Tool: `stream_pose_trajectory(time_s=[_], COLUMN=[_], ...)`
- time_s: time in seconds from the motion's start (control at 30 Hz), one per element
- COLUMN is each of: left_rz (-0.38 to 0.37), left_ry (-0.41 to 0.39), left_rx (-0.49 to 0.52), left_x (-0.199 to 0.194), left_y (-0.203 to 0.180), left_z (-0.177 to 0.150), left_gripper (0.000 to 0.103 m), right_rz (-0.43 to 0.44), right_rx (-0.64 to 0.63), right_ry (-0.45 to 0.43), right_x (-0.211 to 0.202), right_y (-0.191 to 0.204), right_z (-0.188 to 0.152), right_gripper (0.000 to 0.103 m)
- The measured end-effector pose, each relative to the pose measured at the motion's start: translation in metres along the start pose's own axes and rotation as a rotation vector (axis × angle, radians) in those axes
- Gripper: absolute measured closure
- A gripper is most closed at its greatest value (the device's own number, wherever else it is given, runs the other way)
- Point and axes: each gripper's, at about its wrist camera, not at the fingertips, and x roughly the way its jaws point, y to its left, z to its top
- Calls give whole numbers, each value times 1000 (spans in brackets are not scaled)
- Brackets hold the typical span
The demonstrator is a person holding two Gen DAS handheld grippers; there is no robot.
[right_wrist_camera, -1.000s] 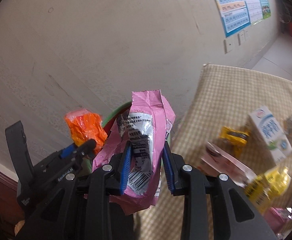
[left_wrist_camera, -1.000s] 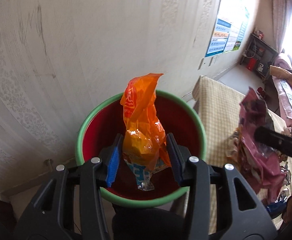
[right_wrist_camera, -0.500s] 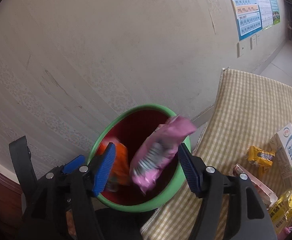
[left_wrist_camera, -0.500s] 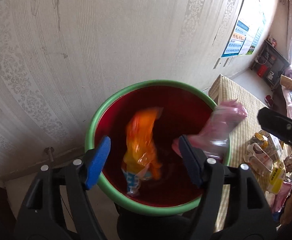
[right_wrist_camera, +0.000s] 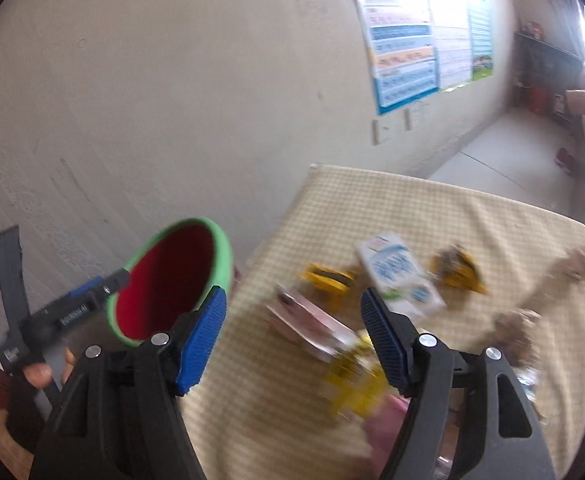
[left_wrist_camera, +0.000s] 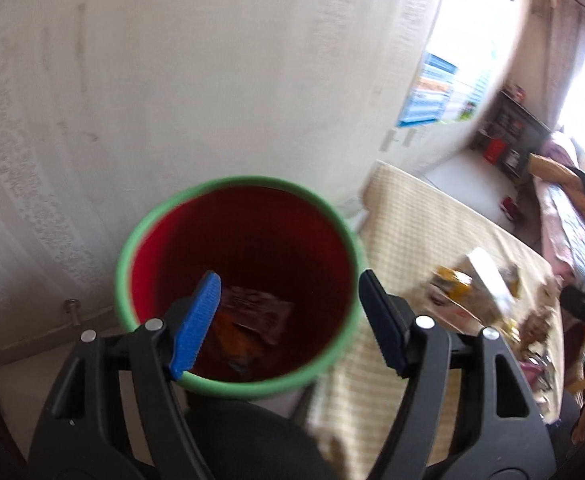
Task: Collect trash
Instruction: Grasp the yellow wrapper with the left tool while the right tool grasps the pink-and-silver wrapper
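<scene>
A red bin with a green rim (left_wrist_camera: 140, 236) stands by the wall, left of the table; it also shows in the right wrist view (right_wrist_camera: 220, 252). An orange wrapper (left_wrist_camera: 236, 340) and a pink wrapper (left_wrist_camera: 260, 312) lie at its bottom. My left gripper (left_wrist_camera: 288, 320) is open and empty above the bin's near rim. My right gripper (right_wrist_camera: 292, 340) is open and empty over the table's left part. A white and blue milk carton (right_wrist_camera: 400, 276), yellow wrappers (right_wrist_camera: 328, 276) and a pink packet (right_wrist_camera: 312, 324) lie on the table, blurred.
The table has a yellow checked cloth (right_wrist_camera: 452, 216). The wall (right_wrist_camera: 172, 80) is close behind the bin, with posters (right_wrist_camera: 412, 40) on it. The other hand and the left gripper's body (right_wrist_camera: 60, 316) show at the left of the bin. A shelf and a bed stand far right.
Both grippers opened and dropped their wrappers, orange from the left and pink from the right, into the bin. The right gripper has since swung right, towards the table.
</scene>
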Motion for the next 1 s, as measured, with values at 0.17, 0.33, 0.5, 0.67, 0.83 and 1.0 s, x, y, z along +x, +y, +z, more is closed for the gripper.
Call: stream_pose_trajectory(time_s=[0.17,0.33,0.5,0.67,0.83,1.0], left_rz=[-95,-150,-176,-188,-210,-246], left_ry=[48,84,91,101,114,148], left_rx=[64,123,172,227,287,323], left_x=[-2,-1,-5,-6,0,21], left_y=[-44,-81,-107,-131,-152,-179], left_z=[-18,-32,-40,-46,-52,-49], left_gripper=[34,34,33,33,33,33], right_rz=[-93,-99,-61,21,15,15], right_rx=[-37,-38,-50,167,154,218], right_ry=[103,220,342,359,272,176], right_x=[-33,-52,-36,-18,-24,-34], right_y=[-50,-80,-89,-110,-112,-129], right_z=[-40,-89,-125,-138,-130,-121], right_gripper=[35,30,24,40,70,71])
